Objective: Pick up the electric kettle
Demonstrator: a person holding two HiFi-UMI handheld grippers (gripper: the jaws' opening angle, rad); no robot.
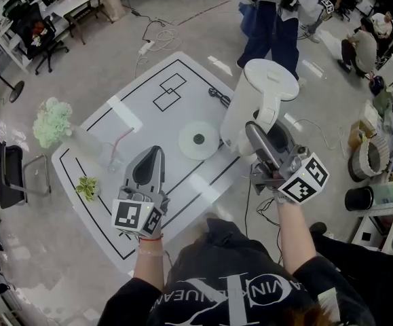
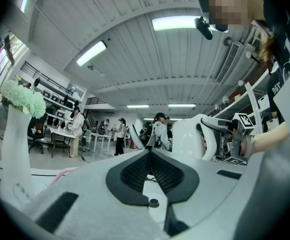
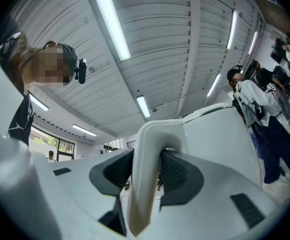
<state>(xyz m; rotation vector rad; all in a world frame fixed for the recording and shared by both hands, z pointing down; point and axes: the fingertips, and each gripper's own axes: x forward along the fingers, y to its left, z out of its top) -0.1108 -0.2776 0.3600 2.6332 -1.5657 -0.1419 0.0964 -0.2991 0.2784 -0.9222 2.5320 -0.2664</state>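
The white electric kettle (image 1: pixel 250 107) hangs off its round base (image 1: pixel 198 140), to the right of it and above the table's right edge. My right gripper (image 1: pixel 258 131) is shut on the kettle's curved handle (image 3: pixel 150 174), which stands pinched between the two dark pads, with the kettle body (image 3: pixel 220 139) just behind. My left gripper (image 1: pixel 152 156) hovers over the near middle of the table, shut, its pads meeting with nothing between them (image 2: pixel 150 151). In the left gripper view the kettle (image 2: pixel 187 136) shows at the right.
The white table (image 1: pixel 135 114) has black outline markings. At its left stand a vase of pale green flowers (image 1: pixel 52 122), a glass with a pink straw (image 1: pixel 113 156) and a small green plant (image 1: pixel 87 187). A black cable (image 1: pixel 218 95) lies behind the base. People stand beyond the table.
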